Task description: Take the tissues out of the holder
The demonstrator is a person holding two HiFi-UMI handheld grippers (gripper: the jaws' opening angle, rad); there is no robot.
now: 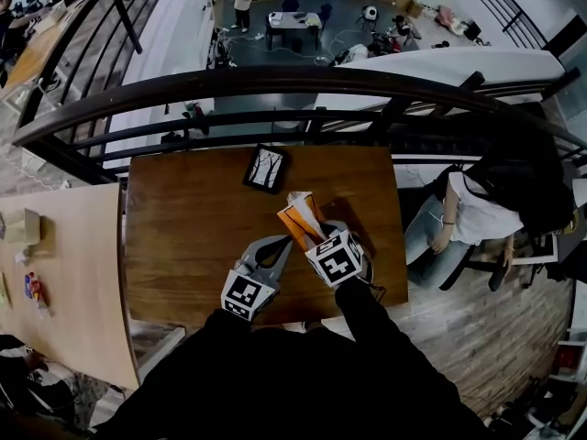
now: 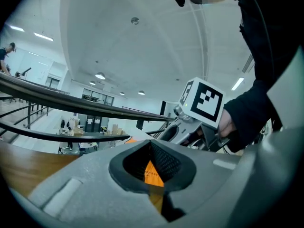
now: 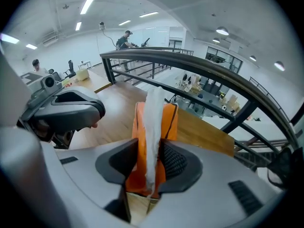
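Observation:
An orange tissue holder (image 1: 298,223) with white tissue (image 1: 299,198) sticking out of its top is held tilted over the brown wooden table (image 1: 183,227). My right gripper (image 1: 314,235) comes at it from above and is shut on the holder (image 3: 168,122), with the white tissue (image 3: 154,127) running between the pads. My left gripper (image 1: 284,242) reaches in nearly level from the left, its tips at the holder's lower edge. Its jaws stand closed, with a thin strip of orange holder (image 2: 153,172) in the slit between them. The right gripper's marker cube (image 2: 204,101) shows in the left gripper view.
A small black-framed picture (image 1: 266,168) lies at the table's far edge. A dark curved railing (image 1: 275,85) runs just behind the table. A person (image 1: 468,214) sits to the right. A light wooden table (image 1: 64,273) with small items stands to the left.

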